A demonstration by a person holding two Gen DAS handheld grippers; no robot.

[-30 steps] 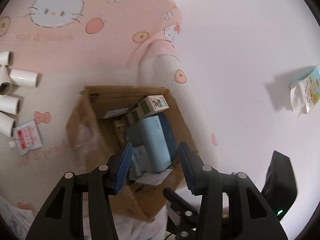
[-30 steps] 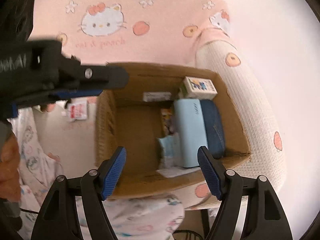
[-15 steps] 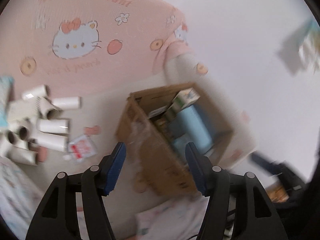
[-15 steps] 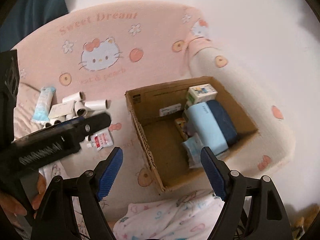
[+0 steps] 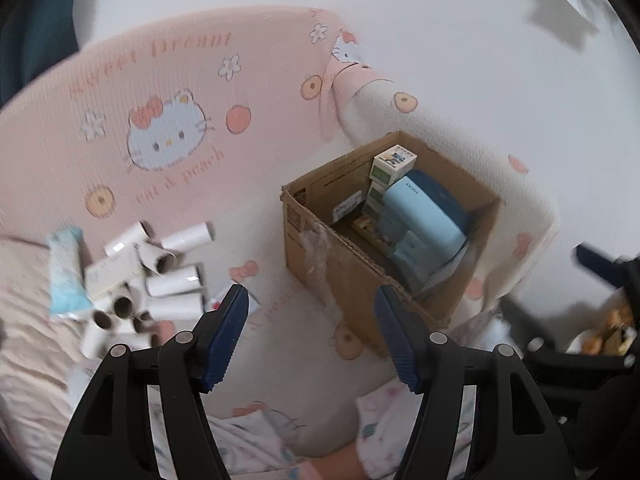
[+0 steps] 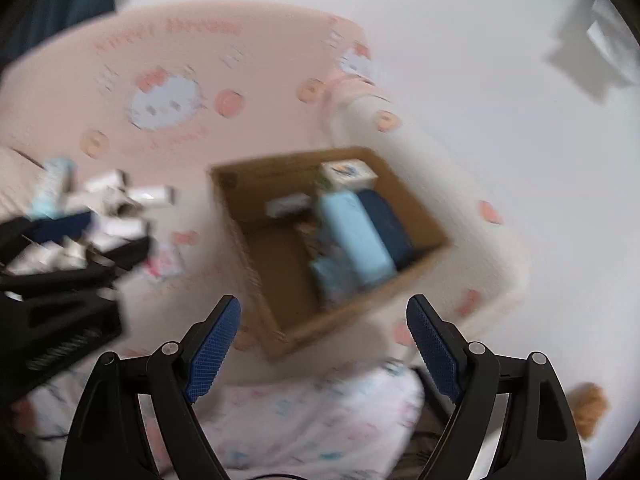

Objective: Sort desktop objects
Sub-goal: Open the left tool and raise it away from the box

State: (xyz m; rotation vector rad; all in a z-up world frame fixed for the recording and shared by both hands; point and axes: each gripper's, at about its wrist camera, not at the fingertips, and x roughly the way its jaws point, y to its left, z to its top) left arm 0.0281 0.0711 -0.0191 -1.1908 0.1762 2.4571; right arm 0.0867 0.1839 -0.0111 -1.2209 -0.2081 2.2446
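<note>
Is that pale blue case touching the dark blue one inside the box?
Touching. The left wrist view shows the pale blue case lying flush against the dark blue one.

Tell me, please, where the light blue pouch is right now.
In the left wrist view, the light blue pouch lies inside the cardboard box, right of centre, beside a dark blue case.

Open cardboard box (image 5: 320,256) sits on pink blanket, right of centre; holds light-blue case (image 5: 424,220), dark-blue case (image 5: 444,192), small printed cartons (image 5: 394,162). Loose white paper-tube cores (image 5: 168,280) piled on the left, pale-blue packet (image 5: 66,276) beside them.
</note>
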